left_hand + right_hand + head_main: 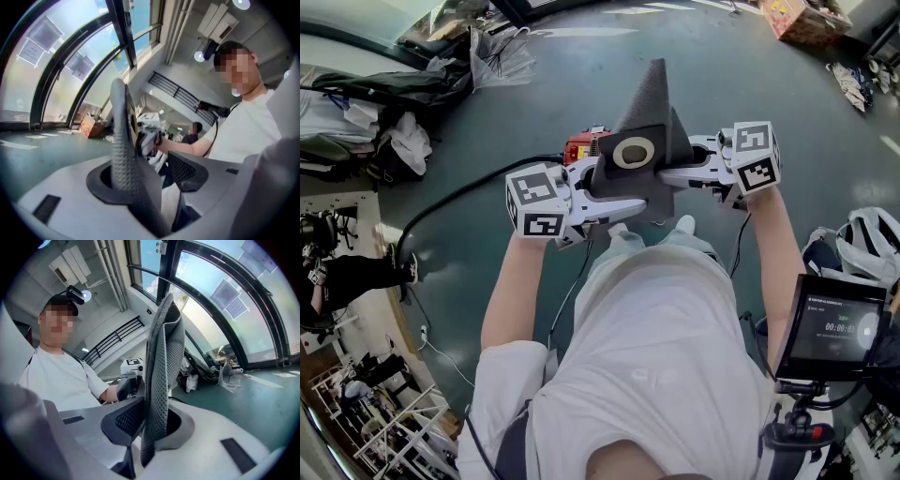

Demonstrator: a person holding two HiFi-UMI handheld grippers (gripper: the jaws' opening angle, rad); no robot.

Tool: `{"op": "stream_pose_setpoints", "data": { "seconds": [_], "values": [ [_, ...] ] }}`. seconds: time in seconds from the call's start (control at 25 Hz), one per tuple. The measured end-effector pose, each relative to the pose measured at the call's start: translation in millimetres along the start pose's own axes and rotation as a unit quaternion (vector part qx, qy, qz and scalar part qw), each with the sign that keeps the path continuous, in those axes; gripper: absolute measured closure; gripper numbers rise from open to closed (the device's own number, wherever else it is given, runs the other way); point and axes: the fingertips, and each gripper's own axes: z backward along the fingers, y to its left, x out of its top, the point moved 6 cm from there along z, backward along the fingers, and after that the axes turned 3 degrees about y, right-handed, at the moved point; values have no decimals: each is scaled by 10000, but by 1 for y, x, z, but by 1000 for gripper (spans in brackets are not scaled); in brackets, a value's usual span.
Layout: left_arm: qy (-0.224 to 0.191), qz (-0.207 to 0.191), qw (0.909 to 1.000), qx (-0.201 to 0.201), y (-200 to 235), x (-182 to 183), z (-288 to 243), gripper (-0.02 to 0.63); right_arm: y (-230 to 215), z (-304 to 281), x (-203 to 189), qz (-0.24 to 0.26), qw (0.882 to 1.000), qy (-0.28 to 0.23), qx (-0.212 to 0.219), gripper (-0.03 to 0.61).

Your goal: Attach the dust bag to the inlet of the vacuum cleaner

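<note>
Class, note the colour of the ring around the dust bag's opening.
The ring is cream, on a dark grey dust bag; clearest in the head view.

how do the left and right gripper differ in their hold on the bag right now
The left gripper has its jaws wide apart, with the bag against one pad and a gap to the other; the right gripper has its jaws closed on the bag's fabric. In the head view the left gripper sits lower in the picture than the right gripper. Both have the bag between their jaws, from opposite sides.
</note>
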Motion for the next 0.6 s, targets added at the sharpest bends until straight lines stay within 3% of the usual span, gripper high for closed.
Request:
{"op": "stream_pose_setpoints", "data": {
  "seconds": [0.08,0.12,0.2,0.36,0.48,0.6],
  "values": [
    [723,-300,9960,434,10,-11,-10,371,-1,-3,-1,44,9999,120,-40,511],
    [889,-351,9936,605,15,-15,-12,444,-3,-3,-2,19,9999,135,-59,511],
    [818,-137,9939,725,20,-19,-9,567,-5,-5,-7,-111,9999,52,-13,511],
    [664,343,9969,255,24,-29,-6,584,-6,-9,-16,-103,9994,-117,315,508],
    [743,417,9963,80,40,-33,-11,584,-15,-7,-24,281,9989,-366,-15,501],
    [1030,360,9940,118,54,-50,-31,583,-32,-2,-55,-187,9991,-342,-152,502]
  ]
}}
